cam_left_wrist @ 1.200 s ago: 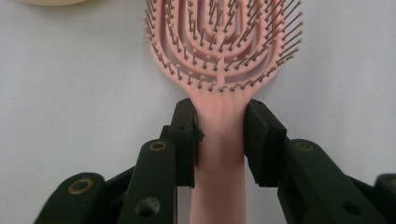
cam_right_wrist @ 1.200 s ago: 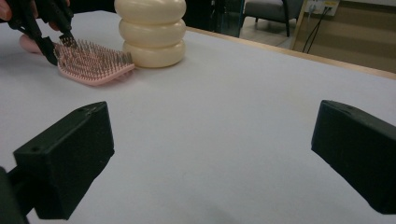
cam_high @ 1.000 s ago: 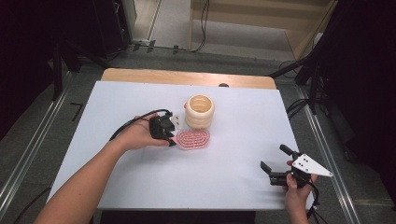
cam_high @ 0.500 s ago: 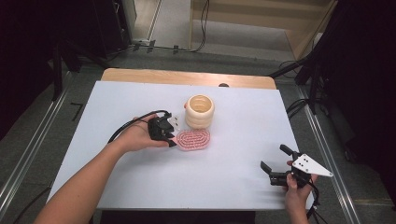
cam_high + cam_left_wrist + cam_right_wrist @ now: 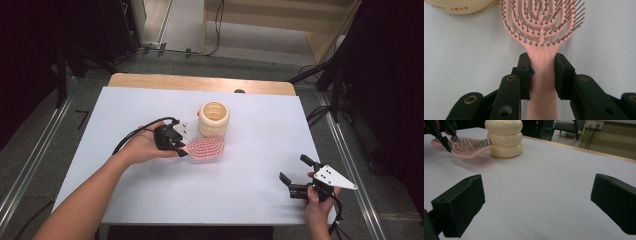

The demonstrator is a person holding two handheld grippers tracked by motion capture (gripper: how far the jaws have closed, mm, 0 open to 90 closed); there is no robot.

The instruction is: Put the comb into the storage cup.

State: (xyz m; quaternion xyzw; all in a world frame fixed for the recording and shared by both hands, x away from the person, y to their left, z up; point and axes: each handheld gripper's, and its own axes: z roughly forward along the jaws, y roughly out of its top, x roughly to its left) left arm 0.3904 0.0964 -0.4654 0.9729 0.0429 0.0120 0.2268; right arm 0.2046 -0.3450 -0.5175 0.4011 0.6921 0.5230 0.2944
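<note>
My left claw (image 5: 181, 148) is pinching the pink brush (image 5: 206, 148) by its neck, just below the bristle head, which lies bristles-up at counter centre, close to the cream ribbed cup (image 5: 214, 118) at its 12 o'clock; touching or not, can't tell. My right claw (image 5: 295, 183) is spread, nothing between the jaws, parked near the 4 o'clock corner. Risks, as I judge them: the grip sits on the tapered neck, so the brush could pivot or slide; swinging the head toward 12 would knock the cup. Counter (image 5: 260, 150) is plain white sheet over a wood top, no clutter. Around it: grey floor, cables, dark stands.
</note>
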